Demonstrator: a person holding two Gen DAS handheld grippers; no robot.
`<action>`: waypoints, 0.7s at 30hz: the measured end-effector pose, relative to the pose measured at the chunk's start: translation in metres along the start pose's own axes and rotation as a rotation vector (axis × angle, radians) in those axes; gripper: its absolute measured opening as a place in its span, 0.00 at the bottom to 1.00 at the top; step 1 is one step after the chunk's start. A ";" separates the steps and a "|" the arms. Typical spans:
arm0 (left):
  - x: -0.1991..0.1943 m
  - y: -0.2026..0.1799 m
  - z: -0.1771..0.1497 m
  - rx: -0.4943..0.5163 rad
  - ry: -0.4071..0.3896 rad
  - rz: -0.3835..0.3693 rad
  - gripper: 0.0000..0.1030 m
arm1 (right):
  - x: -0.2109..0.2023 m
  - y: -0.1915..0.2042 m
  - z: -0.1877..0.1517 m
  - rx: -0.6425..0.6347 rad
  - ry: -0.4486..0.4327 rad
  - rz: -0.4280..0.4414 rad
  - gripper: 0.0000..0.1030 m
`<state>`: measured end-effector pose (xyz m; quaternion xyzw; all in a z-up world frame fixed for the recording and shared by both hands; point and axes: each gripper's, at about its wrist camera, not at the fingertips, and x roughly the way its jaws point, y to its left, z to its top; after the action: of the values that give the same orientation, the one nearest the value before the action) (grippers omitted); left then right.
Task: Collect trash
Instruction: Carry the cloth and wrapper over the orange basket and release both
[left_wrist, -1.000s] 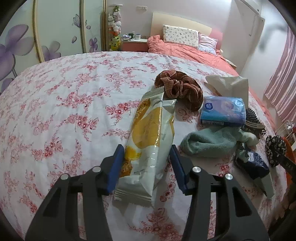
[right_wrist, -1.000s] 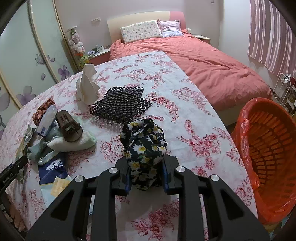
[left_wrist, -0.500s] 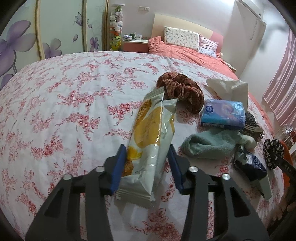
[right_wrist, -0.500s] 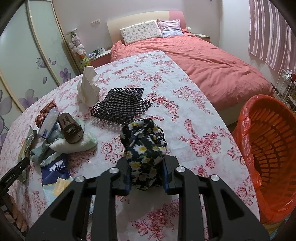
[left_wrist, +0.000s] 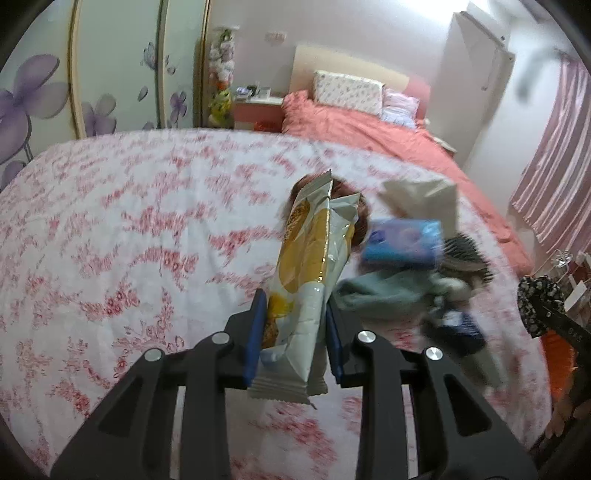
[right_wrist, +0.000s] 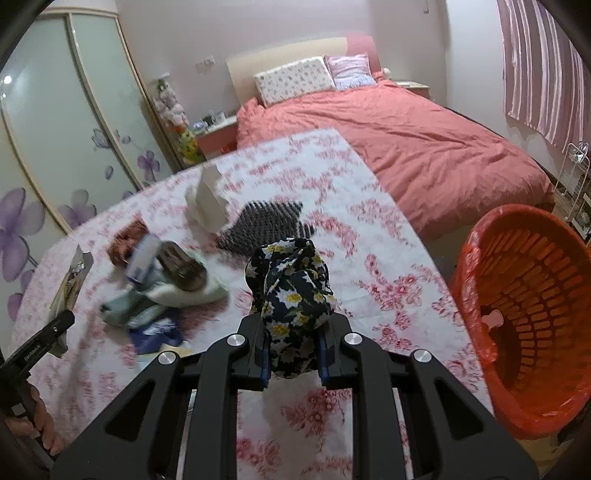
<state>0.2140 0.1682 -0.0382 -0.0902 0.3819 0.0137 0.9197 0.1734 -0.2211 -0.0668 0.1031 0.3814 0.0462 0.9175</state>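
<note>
Left claw (left_wrist: 293, 332) grips a crinkled yellow-white wrapper (left_wrist: 310, 273); right claw (right_wrist: 291, 345) pinches seemingly floral fabric (right_wrist: 291, 291).

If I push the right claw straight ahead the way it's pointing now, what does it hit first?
Likely the black beaded mat on the floral bedspread, beyond the floral cloth bundle the right claw grips. Depth is unclear; the orange basket sits well off to the right.

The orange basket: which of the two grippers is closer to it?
Right. The right gripper, clamped on a floral cloth, sits just beside the orange basket. The left gripper, holding a snack wrapper, is across the clutter, farther away.
</note>
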 end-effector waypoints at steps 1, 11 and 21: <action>-0.005 -0.003 0.001 0.004 -0.010 -0.005 0.29 | -0.007 -0.001 0.002 0.003 -0.014 0.006 0.18; -0.063 -0.090 0.005 0.102 -0.102 -0.139 0.29 | -0.071 -0.030 0.008 0.048 -0.143 -0.010 0.18; -0.076 -0.205 -0.012 0.234 -0.090 -0.324 0.29 | -0.109 -0.087 0.005 0.120 -0.241 -0.093 0.18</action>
<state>0.1716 -0.0324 0.0392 -0.0420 0.3197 -0.1748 0.9303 0.1007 -0.3246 -0.0071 0.1446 0.2748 -0.0321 0.9500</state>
